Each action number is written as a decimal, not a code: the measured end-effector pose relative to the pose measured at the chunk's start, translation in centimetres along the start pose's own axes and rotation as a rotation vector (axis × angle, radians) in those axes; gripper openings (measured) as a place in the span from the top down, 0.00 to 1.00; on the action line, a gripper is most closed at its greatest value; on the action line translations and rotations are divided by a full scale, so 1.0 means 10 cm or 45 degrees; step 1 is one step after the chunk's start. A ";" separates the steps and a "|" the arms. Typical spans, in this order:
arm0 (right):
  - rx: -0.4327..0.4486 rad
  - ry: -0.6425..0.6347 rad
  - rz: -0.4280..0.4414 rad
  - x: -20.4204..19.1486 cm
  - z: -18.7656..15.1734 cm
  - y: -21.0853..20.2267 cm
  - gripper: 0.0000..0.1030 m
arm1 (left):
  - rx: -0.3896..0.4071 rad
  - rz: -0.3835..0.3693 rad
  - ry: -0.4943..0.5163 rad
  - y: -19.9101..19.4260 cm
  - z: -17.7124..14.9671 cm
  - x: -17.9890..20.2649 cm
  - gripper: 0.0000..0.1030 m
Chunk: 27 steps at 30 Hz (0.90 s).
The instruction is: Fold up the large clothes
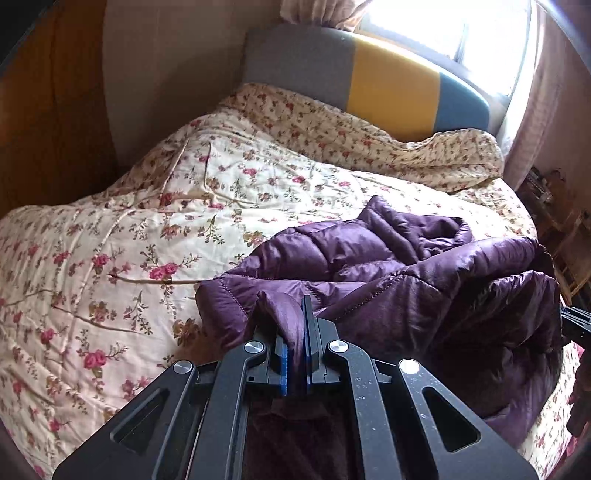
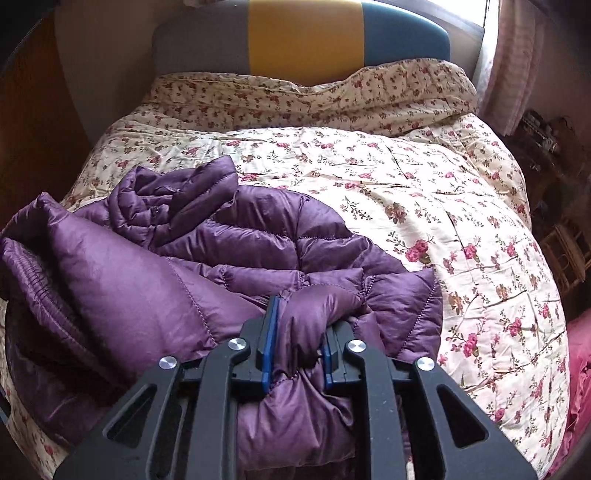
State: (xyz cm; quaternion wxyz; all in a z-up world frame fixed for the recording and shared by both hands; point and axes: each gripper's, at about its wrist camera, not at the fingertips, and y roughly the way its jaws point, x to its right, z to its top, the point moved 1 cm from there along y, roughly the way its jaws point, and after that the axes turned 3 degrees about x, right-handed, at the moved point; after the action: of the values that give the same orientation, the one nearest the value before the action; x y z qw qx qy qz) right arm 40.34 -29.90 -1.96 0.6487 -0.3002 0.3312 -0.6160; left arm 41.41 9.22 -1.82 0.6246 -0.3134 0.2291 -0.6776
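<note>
A purple quilted puffer jacket (image 1: pixel 388 266) lies bunched on the floral bed cover (image 1: pixel 155 206). My left gripper (image 1: pixel 293 328) is shut on a fold of the jacket's near left edge, and the fabric sticks up between the blue pads. In the right wrist view the jacket (image 2: pixel 207 251) fills the left and centre. My right gripper (image 2: pixel 299 332) is shut on a thick puffy fold of the jacket's near right edge. The jacket's collar end points toward the headboard, and part of the jacket is folded over on itself.
The bed has a grey, yellow and blue headboard (image 2: pixel 303 33). A wooden wardrobe (image 1: pixel 48 122) stands left of the bed. A bright window with pink curtains (image 1: pixel 539 110) is at the right. Wooden shelves (image 2: pixel 561 251) and a red cloth (image 2: pixel 580 387) are at the bed's right side.
</note>
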 end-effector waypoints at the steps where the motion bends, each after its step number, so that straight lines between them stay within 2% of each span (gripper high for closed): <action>1: 0.001 0.007 -0.001 0.02 0.01 0.02 0.73 | -0.020 -0.006 -0.009 0.05 0.00 -0.01 0.93; 5: 0.002 0.051 0.021 0.11 0.10 0.04 0.55 | -0.053 -0.076 -0.116 0.11 0.04 -0.16 0.87; 7: -0.005 0.124 0.094 0.19 0.14 0.03 0.41 | -0.038 -0.132 -0.193 0.07 0.06 -0.29 0.75; 8: 0.002 0.158 0.128 0.24 0.17 0.00 0.31 | -0.031 -0.140 -0.210 0.04 0.06 -0.32 0.68; 10: 0.030 0.192 0.170 0.31 0.22 -0.09 0.19 | 0.025 -0.120 -0.244 -0.08 0.05 -0.43 0.24; 12: 0.063 0.211 0.184 0.34 0.27 -0.20 0.07 | 0.073 -0.128 -0.272 -0.21 0.00 -0.53 0.21; 14: 0.119 0.234 0.206 0.42 0.30 -0.38 0.04 | 0.073 -0.162 -0.304 -0.30 -0.10 -0.64 0.21; 17: 0.132 0.260 0.238 0.55 0.23 -0.53 0.02 | 0.050 -0.244 -0.321 -0.39 -0.30 -0.72 0.21; 23: 0.024 0.297 0.294 0.74 -0.36 -0.53 0.02 | -0.032 -0.418 -0.395 -0.41 -0.78 -0.72 0.21; 27: -0.076 0.382 0.302 0.82 -0.72 -0.36 0.02 | -0.100 -0.478 -0.415 -0.32 -0.97 -0.59 0.21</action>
State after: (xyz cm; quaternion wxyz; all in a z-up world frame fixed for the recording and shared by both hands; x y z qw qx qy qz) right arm 32.65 -38.14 -3.90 0.6508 -0.1829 0.4753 -0.5631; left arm 32.43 14.60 -7.20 0.5038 -0.4795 0.0894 -0.7129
